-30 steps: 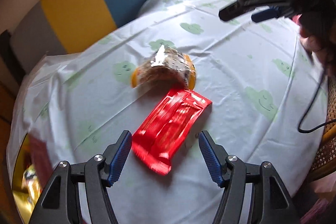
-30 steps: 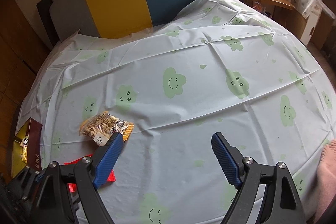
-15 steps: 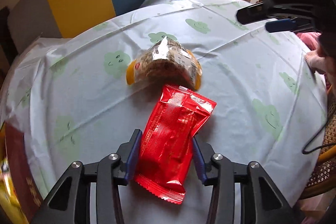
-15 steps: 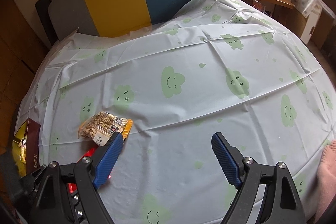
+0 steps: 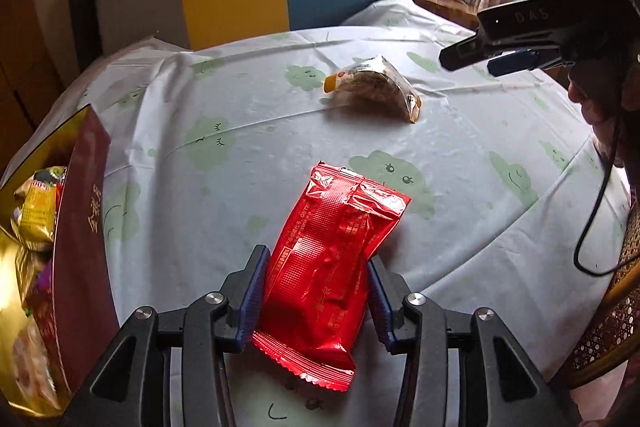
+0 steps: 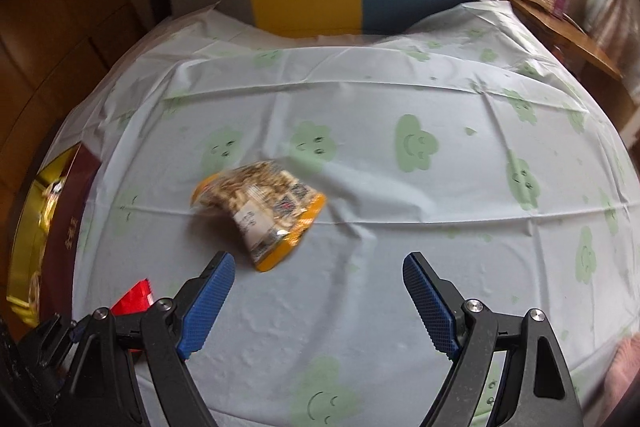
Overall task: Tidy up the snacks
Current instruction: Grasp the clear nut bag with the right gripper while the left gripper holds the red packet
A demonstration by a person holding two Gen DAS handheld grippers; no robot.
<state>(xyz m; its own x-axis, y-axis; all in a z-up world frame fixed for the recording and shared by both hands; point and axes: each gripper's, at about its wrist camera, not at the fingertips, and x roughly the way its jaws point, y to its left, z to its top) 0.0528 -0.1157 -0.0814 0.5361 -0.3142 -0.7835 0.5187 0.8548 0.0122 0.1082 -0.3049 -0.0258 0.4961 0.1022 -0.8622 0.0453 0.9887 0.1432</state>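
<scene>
The left tool point(image 5: 316, 301) clamps a red snack packet point(image 5: 326, 279) above the cloud-print tablecloth point(image 5: 248, 155).

The left claw point(image 5: 316, 297) is pointing steeply downward, its blue pads point(image 5: 253, 297) pressing against both long sides of the red snack packet point(image 5: 326, 267), which it is gripping near its lower half; its jaws have just been closing onto it. The right claw point(image 6: 318, 303) is also tilting downward, its ribbed blue fingers point(image 6: 206, 307) standing wide apart with nothing between them. In the left wrist view, the right claw is showing at the far right, with part of a hand point(image 5: 596, 107) gripping its handle
</scene>
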